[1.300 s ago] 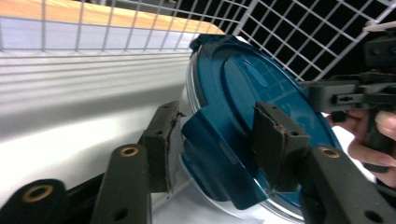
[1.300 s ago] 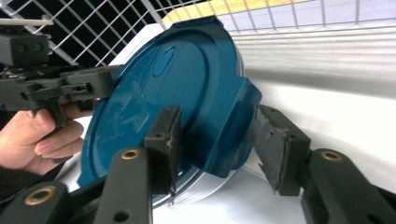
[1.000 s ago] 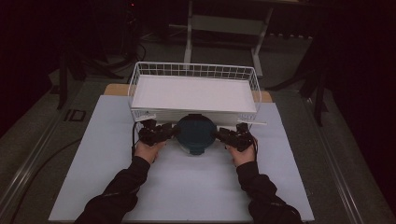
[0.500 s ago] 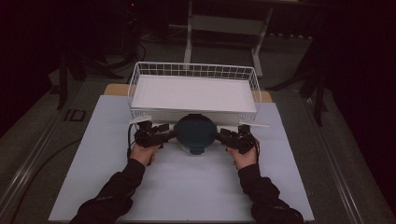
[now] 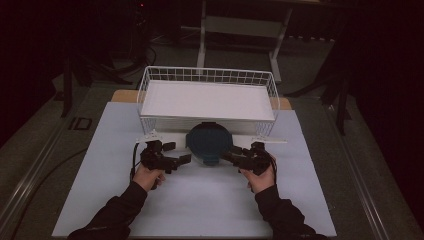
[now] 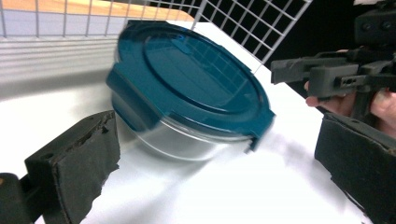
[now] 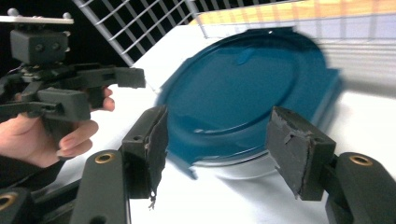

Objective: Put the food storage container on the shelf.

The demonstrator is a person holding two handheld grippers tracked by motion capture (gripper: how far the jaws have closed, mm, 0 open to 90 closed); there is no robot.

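A round glass container with a dark teal lid (image 5: 209,141) (image 6: 196,79) (image 7: 243,88) rests on the white table just in front of the wire basket. My left gripper (image 5: 178,152) (image 6: 215,140) is to its left, a little apart from it. Its jaws have just been opening and stand wide, with nothing between the pads. My right gripper (image 5: 229,154) (image 7: 219,135) is at the container's front right. Its jaws are apart, the lid's edge tab lies in the gap, and neither pad presses on it. Both gripper views are blurred.
The white wire basket (image 5: 207,75), with a white floor, stands directly behind the container. A white sheet (image 5: 200,210) covers the table, and a wooden edge (image 5: 122,95) shows beside the basket. Dark floor and stands surround the table.
Both hands have drawn back toward the person. The left jaws have opened and let go of the container's left side. The container has stayed where it was.
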